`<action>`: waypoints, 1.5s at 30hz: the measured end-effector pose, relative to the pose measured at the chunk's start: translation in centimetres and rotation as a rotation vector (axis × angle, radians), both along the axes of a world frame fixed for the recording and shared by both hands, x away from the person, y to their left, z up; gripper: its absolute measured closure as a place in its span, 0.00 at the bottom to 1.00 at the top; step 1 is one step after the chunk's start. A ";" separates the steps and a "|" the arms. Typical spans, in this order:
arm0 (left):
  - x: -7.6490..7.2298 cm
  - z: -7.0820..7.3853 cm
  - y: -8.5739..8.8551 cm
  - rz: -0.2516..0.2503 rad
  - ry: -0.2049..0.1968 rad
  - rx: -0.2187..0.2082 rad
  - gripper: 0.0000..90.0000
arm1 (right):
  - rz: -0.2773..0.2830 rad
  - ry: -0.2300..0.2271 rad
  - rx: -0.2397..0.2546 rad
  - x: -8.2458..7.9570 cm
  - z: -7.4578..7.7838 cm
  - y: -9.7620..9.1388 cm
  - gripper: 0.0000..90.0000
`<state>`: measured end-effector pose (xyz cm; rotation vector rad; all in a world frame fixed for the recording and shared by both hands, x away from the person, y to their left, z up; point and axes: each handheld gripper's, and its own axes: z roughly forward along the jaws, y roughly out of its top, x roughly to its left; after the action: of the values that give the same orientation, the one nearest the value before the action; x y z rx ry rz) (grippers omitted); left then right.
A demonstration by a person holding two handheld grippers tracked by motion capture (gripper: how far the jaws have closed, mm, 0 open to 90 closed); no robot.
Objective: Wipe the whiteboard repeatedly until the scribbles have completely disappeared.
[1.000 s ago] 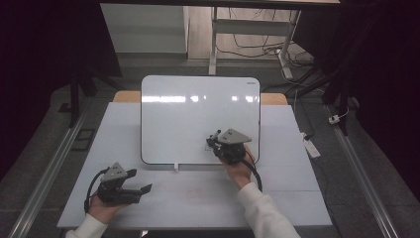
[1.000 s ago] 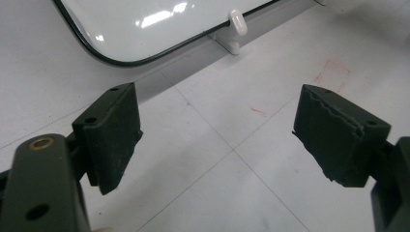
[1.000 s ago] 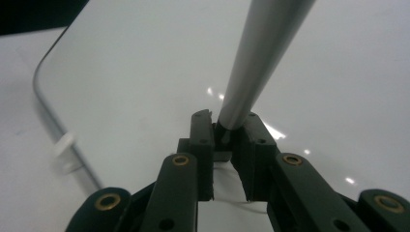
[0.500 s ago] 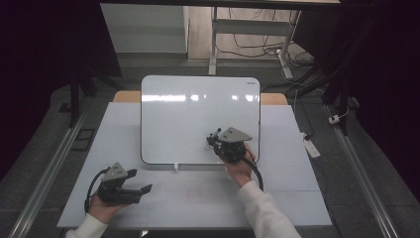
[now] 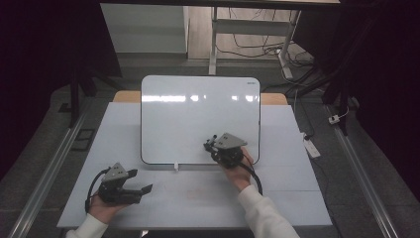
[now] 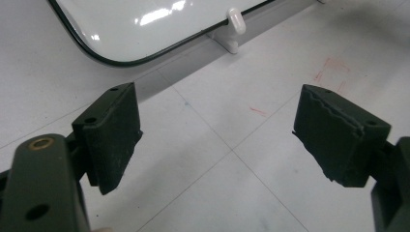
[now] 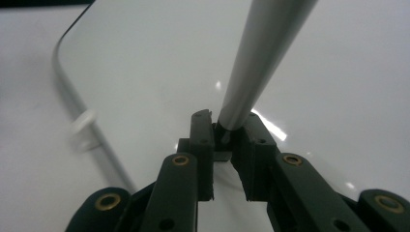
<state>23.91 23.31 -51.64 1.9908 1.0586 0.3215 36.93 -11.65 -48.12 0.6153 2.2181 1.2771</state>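
Right gripper view — right gripper (image 7: 227,133) clamped on a grey pen (image 7: 261,58) over the whiteboard (image 7: 159,67).
Left gripper (image 6: 217,135) — jaws wide apart, above the table (image 6: 232,193).

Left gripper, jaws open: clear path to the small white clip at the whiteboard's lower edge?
Probably yes. The left gripper has its jaws apart and empty, and bare white table lies between it and the small white clip on the glossy whiteboard.
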 end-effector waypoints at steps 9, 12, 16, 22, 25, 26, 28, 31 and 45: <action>0.2 -0.1 0.0 -0.003 0.005 0.002 0.19 | 0.057 0.042 -0.046 -0.7 -0.6 0.4 0.86; 0.1 0.0 0.0 -0.001 0.002 -0.001 0.19 | 0.044 0.031 -0.050 -0.7 -0.5 0.1 0.86; 0.2 -0.1 0.0 -0.002 0.004 0.000 0.19 | -0.065 0.018 0.033 0.4 0.6 -2.2 0.86; 0.2 -0.1 0.0 -0.002 0.004 0.001 0.19 | 0.048 0.019 -0.068 -1.4 -0.9 0.6 0.86; 0.1 0.0 0.0 0.000 0.002 -0.003 0.19 | -0.013 0.013 -0.035 -0.8 -0.2 -0.8 0.86; 0.2 -0.1 0.0 0.000 0.003 -0.003 0.19 | -0.048 0.003 -0.021 -0.5 0.1 -1.5 0.86; 0.3 -0.1 -0.1 -0.003 0.005 0.000 0.19 | -0.082 0.011 0.009 -0.1 0.4 -2.4 0.86; 0.3 -0.1 -0.1 -0.007 0.004 0.002 0.19 | -0.036 0.023 -0.027 -0.9 -0.2 -1.4 0.86; 0.3 -0.1 -0.1 -0.004 0.004 0.002 0.19 | -0.047 0.041 0.006 -1.3 -0.7 -1.6 0.86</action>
<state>24.16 23.18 -51.71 1.9952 1.0571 0.3171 35.66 -13.29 -48.84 0.6979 2.2200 1.2585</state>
